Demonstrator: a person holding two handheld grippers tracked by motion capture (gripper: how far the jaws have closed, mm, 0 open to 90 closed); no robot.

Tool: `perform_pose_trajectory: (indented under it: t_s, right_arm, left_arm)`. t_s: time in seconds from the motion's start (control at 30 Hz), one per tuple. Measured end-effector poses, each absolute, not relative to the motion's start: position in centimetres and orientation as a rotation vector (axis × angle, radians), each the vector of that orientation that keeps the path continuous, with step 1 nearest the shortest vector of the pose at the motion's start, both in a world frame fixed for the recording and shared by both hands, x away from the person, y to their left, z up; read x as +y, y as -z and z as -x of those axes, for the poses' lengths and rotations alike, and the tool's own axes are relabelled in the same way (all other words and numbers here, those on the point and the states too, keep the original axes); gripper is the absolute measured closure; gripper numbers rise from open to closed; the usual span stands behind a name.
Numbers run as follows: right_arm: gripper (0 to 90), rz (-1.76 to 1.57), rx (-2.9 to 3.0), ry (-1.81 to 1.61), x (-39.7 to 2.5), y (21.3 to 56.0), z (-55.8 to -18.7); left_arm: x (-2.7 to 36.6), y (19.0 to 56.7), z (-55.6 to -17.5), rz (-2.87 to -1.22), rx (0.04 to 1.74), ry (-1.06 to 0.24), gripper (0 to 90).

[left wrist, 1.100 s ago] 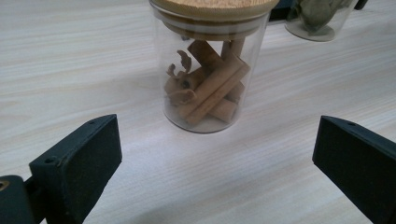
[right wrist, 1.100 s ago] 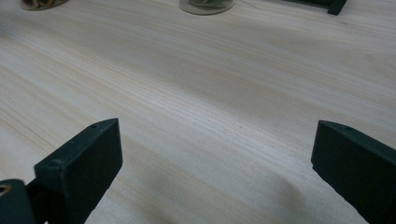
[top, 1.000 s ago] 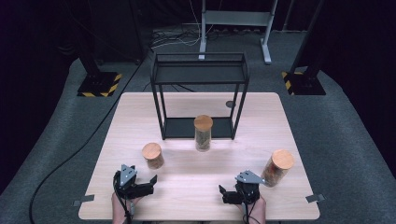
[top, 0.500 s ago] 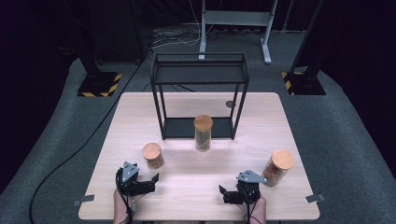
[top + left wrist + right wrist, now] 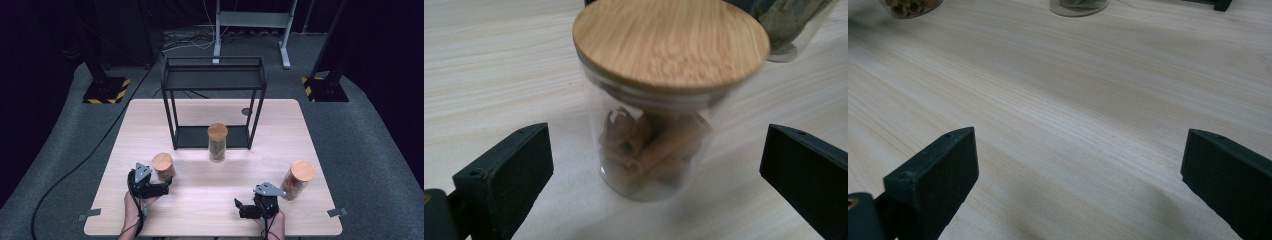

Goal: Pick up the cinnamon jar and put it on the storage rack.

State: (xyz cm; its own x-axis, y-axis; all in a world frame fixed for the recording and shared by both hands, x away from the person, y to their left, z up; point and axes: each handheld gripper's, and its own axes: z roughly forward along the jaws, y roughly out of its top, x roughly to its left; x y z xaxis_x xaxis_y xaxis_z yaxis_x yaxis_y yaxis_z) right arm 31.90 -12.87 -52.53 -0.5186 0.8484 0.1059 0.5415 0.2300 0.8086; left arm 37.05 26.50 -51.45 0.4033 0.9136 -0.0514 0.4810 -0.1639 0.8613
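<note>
From the high view, the left gripper (image 5: 159, 189) sits low on the table (image 5: 210, 210), just beside the small jar (image 5: 163, 165). The right gripper (image 5: 246, 208) rests near the front edge.

In the left gripper view, the jaws stand wide apart around the jar, not touching.

In the right gripper view, the jaws gape over bare wood.

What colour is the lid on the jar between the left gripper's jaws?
Light bamboo-wood tan with a fine grain, on the cinnamon jar; clearest in the left gripper view.
</note>
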Motion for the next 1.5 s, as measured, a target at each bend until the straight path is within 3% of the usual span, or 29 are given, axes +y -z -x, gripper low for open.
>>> perform_pose_trajectory:
  t_s: [0.73, 0.93, 1.1, 1.5]
  right_arm:
    - [1.0, -1.285, 2.154, -1.195, -12.9, 52.5, -31.9]
    - [1.0, -1.287, 2.151, -1.196, -12.9, 52.5, -31.9]
    - [1.1, -1.284, 2.151, -1.198, -12.9, 52.5, -31.9]
    - [1.6, -1.28, 2.155, -1.203, -12.9, 52.5, -31.9]
  left_arm:
    - [25.4, 50.9, -39.1, -1.816, 1.196, -0.644, 0.5]
    - [25.4, 50.9, -39.0, -1.789, 1.196, -0.664, 16.0]
    - [25.4, 51.0, -38.9, -1.786, 1.198, -0.663, 22.0]
    - [25.4, 51.1, -38.8, -1.779, 1.182, -0.688, 25.1]
